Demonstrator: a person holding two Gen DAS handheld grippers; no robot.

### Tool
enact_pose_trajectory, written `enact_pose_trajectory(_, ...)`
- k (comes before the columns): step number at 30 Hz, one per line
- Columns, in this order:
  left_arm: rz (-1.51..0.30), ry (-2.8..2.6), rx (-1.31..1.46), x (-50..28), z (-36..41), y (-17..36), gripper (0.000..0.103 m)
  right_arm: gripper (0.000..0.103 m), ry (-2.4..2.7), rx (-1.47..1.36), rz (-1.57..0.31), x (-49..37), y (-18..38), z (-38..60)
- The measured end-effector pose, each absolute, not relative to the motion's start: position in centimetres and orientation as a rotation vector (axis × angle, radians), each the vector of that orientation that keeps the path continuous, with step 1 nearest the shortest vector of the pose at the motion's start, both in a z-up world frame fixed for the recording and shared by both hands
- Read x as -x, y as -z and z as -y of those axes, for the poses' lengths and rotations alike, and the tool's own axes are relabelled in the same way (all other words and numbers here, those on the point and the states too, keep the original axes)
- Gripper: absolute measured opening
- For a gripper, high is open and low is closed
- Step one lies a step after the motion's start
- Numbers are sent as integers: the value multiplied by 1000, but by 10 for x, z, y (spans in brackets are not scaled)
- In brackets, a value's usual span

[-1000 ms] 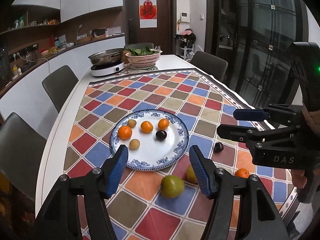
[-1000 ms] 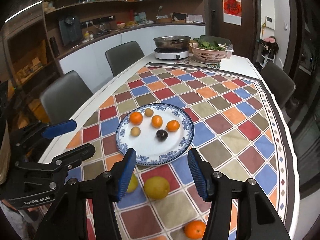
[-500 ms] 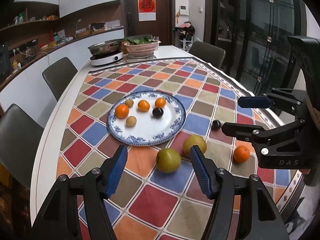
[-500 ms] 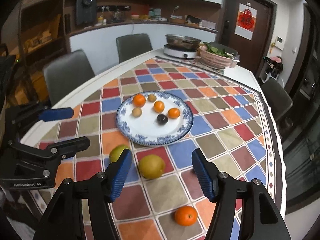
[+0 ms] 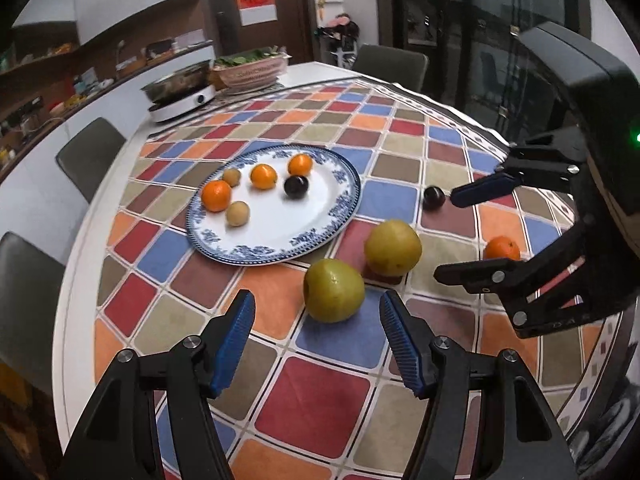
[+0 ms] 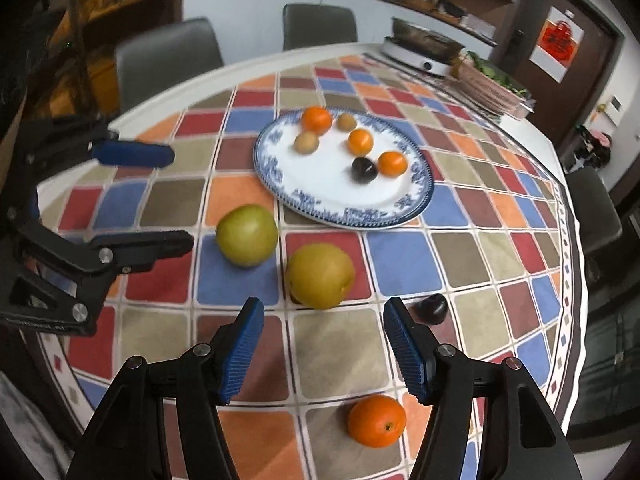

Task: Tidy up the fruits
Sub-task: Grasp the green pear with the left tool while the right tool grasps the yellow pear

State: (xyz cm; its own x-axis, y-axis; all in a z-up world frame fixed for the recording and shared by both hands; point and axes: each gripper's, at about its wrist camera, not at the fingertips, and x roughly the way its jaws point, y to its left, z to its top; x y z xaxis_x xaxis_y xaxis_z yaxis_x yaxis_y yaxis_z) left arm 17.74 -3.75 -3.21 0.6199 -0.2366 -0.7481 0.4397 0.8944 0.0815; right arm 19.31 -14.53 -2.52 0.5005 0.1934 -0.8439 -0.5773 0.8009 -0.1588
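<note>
On the checked tablecloth (image 5: 320,400), the blue-rimmed plate (image 5: 340,216) is the landmark, already bearing three small oranges, two tan fruits and one dark plum; four fruits lie off it on the near side; the green pear (image 5: 334,290) sits just off the plate's near rim, the yellow pear (image 5: 393,247) touching or nearly touching it on the side toward the right gripper, the loose orange (image 6: 377,421) farther out toward the table edge, the loose plum (image 6: 431,308) smallest, beside the yellow pear; the step in hand looks like the approach to a double pick, each tool aimed at one pear; next each must settle lower so its pads flank the fruit's widest part, then close gently, since round fruit may roll; the left gripper (image 5: 316,344) stands moderately open and empty, the green pear just ahead of its tips; the right gripper (image 6: 322,350), whose jaws have just been opening, also holds nothing, the yellow pear just beyond its tips.
</note>
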Motion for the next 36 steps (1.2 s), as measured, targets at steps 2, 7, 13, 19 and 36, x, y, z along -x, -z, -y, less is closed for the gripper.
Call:
enact_pose_trajectory(2, -828, 412, -272, -182, 37, 38, 64, 63, -497, 487, -951, -196, 32, 143)
enact_pose_trajectory(7, -861, 439, -288, -194, 39, 52, 64, 63, -531, 554, -963, -203, 45, 135)
enact_pose_trajectory(13, -894, 468, -312, -206, 43, 66, 64, 63, -544, 568, -967, -215, 55, 133)
enact_pose_trajectory(19, -895, 497, -363, -213, 51, 74, 64, 63, -565, 582, -975, -223, 64, 131)
enact_pose_trajectory(36, -922, 548, -334, -225, 54, 85, 49, 53, -608, 507, -991, -237, 79, 131)
